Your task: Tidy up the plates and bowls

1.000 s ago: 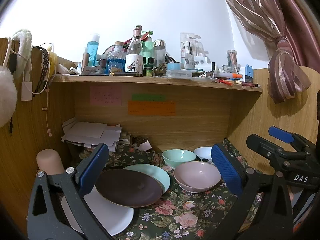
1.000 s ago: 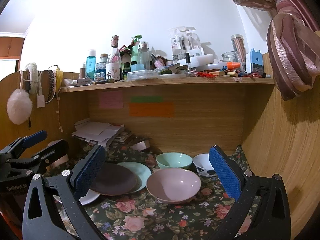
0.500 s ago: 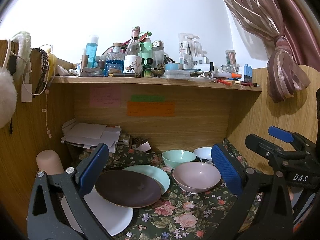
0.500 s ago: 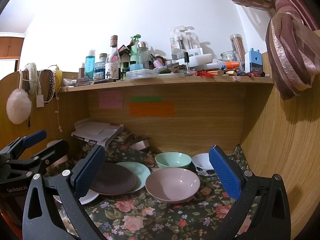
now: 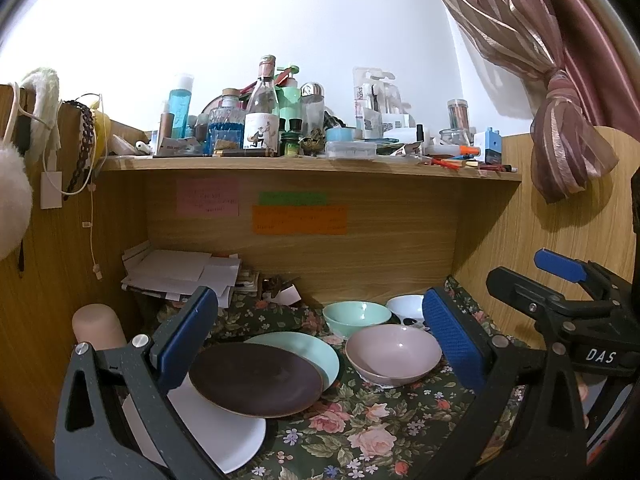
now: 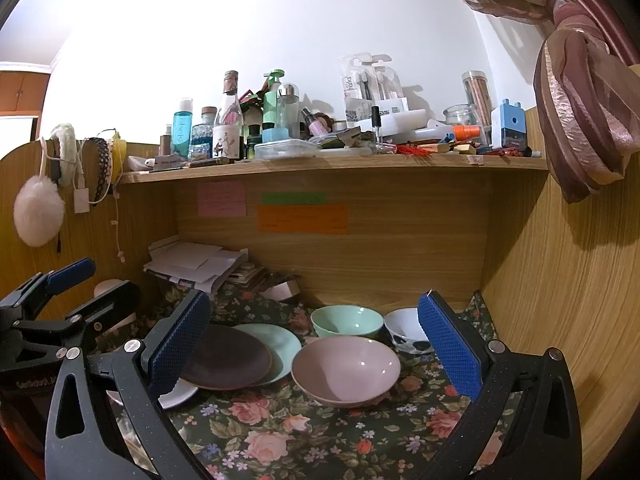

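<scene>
Right wrist view: both grippers spread, empty; approach pink bowl rim squarely, nest into mint bowl beyond.

On the cloth-covered worktop, three plates overlap at left: the top plate rests partly over the middle plate behind and to its right, and over the bottom plate in front and to its left. To their right sits the wide bowl, with the smaller bowl just behind it and the patterned bowl at the right rear, beside the side wall. A stack of papers lies in the left rear corner. A cylinder stands at far left. Above, a shelf carries crowded bottles and jars. Notes are stuck on the back panel beneath it.
</scene>
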`<state>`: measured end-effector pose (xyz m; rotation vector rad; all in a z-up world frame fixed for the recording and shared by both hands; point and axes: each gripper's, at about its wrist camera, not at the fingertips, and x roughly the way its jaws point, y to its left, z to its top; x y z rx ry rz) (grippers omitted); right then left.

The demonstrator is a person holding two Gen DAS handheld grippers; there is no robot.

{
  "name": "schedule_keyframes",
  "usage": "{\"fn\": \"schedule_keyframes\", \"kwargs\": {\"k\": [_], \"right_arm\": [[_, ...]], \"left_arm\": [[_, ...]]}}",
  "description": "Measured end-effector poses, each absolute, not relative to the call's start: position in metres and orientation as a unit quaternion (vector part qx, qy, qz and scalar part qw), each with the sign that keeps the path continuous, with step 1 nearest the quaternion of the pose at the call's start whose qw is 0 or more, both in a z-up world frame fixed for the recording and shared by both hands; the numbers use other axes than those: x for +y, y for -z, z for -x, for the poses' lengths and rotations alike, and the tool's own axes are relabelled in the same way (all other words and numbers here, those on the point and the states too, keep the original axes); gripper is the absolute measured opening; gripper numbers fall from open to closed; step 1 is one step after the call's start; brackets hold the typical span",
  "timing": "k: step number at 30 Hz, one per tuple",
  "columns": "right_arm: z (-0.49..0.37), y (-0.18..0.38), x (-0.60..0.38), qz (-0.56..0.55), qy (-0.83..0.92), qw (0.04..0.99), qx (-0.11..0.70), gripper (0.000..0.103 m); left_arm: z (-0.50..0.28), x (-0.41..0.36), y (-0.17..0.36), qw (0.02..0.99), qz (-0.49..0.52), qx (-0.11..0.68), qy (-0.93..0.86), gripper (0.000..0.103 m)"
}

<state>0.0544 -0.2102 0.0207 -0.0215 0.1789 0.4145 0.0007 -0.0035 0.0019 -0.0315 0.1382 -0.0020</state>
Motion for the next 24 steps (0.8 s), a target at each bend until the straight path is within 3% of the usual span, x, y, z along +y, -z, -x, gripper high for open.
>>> {"fn": "schedule_keyframes", "kwargs": {"k": [24], "right_arm": [[-0.0572, -0.0199, -0.2053, 0.013, -0.212, 0.973, 0.09, 0.103]], "left_arm": [[-0.0015, -0.0017, 0.0017, 0.998, 0.023, 0.064, -0.001, 0.103]]}}
